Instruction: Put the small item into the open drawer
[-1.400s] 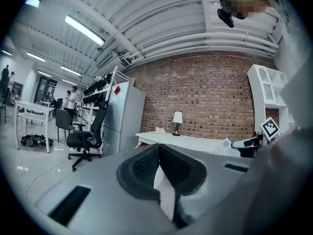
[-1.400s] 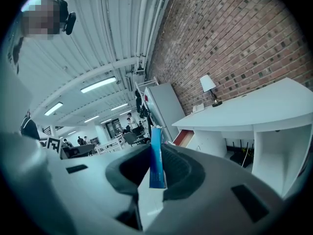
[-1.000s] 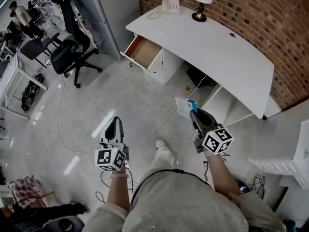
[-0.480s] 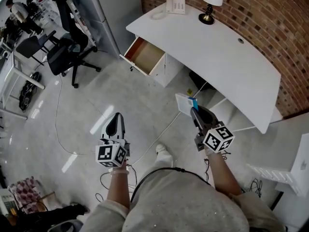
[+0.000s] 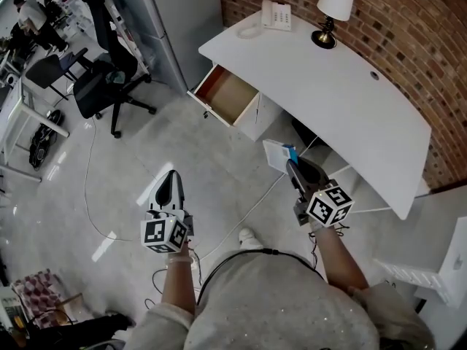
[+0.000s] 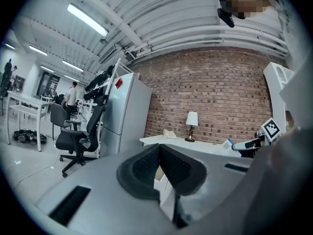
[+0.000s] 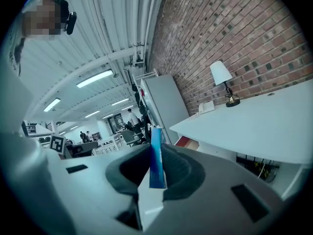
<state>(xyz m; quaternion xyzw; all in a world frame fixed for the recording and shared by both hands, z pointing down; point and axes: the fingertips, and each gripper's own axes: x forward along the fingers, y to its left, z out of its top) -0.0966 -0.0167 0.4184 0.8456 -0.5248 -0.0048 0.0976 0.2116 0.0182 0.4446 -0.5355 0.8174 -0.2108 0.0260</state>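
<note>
The right gripper [image 5: 292, 168] is clamped on 1 end of the small box [image 5: 277, 155], and the open drawer [image 5: 228, 97] is well apart at 11 o'clock, so the box may slip out on the way, while the left gripper [image 5: 171, 184], jaws together, carries nothing.

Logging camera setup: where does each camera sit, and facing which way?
Head view: on the head, steeply down at desk and open drawer; torso, forearms, left gripper, right gripper show.
Left gripper view: on left gripper, facing the desk; shut jaws show.
Right gripper view: on right gripper, facing the desk; jaws clamp box.
All share the lamp.
</note>
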